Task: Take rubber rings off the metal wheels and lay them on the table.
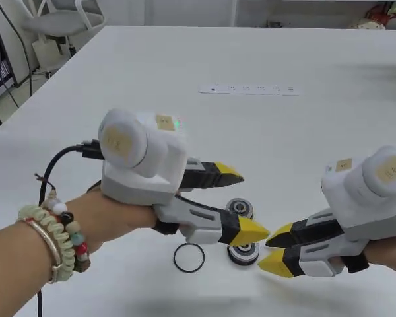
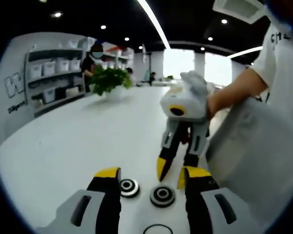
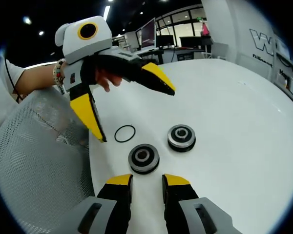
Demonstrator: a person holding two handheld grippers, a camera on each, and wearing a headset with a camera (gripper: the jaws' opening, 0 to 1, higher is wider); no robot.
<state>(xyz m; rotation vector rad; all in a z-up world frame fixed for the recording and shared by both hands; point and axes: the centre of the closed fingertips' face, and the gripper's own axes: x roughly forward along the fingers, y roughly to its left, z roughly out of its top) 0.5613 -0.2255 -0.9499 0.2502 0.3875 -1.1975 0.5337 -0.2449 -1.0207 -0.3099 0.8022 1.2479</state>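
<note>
At the left, our left gripper (image 1: 245, 203) hangs over the table (image 1: 185, 99) with its jaws spread wide and nothing between them. Beneath it one rubber ring (image 1: 189, 257) lies flat and loose on the table. Just right of that sits the nearer wheel (image 1: 243, 252), dark around its rim, so we judge its band is not yet off. The farther wheel (image 1: 239, 208) behind it looks bare silver in the right gripper view. Farthest right, our right gripper (image 1: 272, 251) points at the nearer wheel, jaws a little apart and empty. We expect the band to be thin, soft, stretchy and snugly seated, and the wheel heavy, stiff and apt to slide. We would pin the wheel with one gripper and pinch the band at its outer edge.
</note>
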